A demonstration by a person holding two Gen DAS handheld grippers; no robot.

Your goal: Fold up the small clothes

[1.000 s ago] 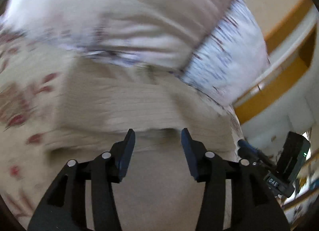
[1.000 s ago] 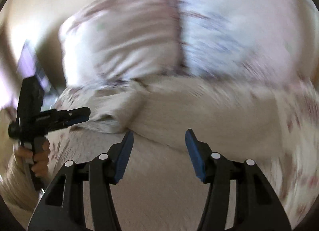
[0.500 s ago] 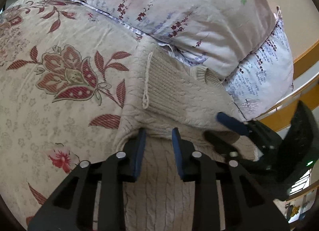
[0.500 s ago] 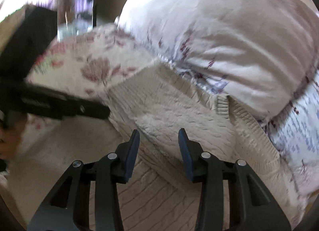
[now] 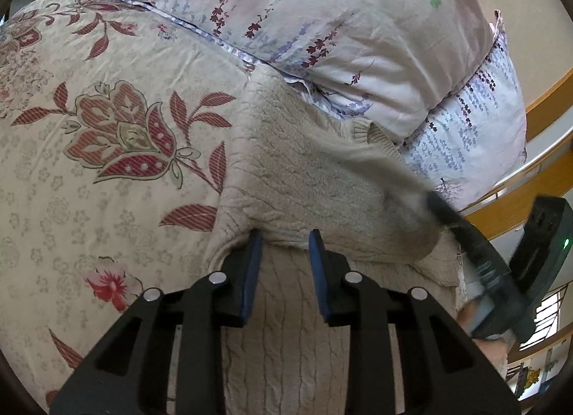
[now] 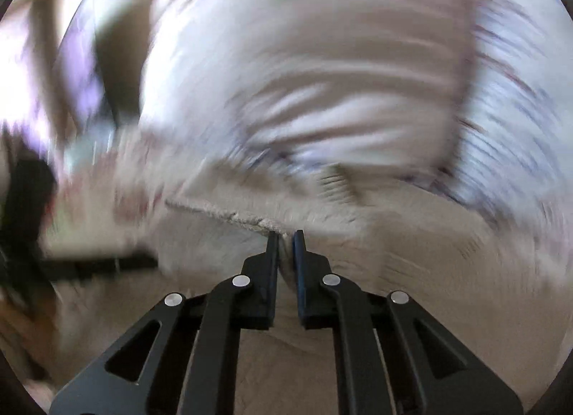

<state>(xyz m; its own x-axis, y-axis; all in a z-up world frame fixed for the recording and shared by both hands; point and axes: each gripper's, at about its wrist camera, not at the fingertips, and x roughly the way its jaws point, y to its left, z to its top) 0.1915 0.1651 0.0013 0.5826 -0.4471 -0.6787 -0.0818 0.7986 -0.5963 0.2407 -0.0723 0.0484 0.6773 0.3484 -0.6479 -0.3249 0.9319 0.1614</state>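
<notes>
1. I am folding the beige knitted sweater (image 5: 304, 178), which lies on the bed, on the flowered bedspread (image 5: 107, 150), with its top part against the pillows (image 5: 322, 21). I judge the step in hand is to carry one side of the sweater over its body.

2. My right tool (image 6: 284, 236) has its fingers almost together, with a thin edge of the knit pinched between them. So I take it as holding the sweater. The right wrist view is very blurred, so I cannot tell how much cloth is inside the grip.

3. My left tool (image 5: 285, 239) is narrow but not closed. There is a gap between the blue pads (image 5: 254, 271). Their tips touch the lower edge of the folded-over layer, and the ribbed body of the sweater shows in the gap below. I do not think it grips anything yet.

4. To do this well, I would use the left tool to keep the fold line in place while the right one carries its edge across, low and slow, so the thick knit does not bunch.

5. In the left wrist view the right tool is at the right side of the sweater, blurred, near the pillows. I must watch that the two tools do not collide.

6. The knit is heavy and soft, so I expect it can slip from a thin pinch.
</notes>
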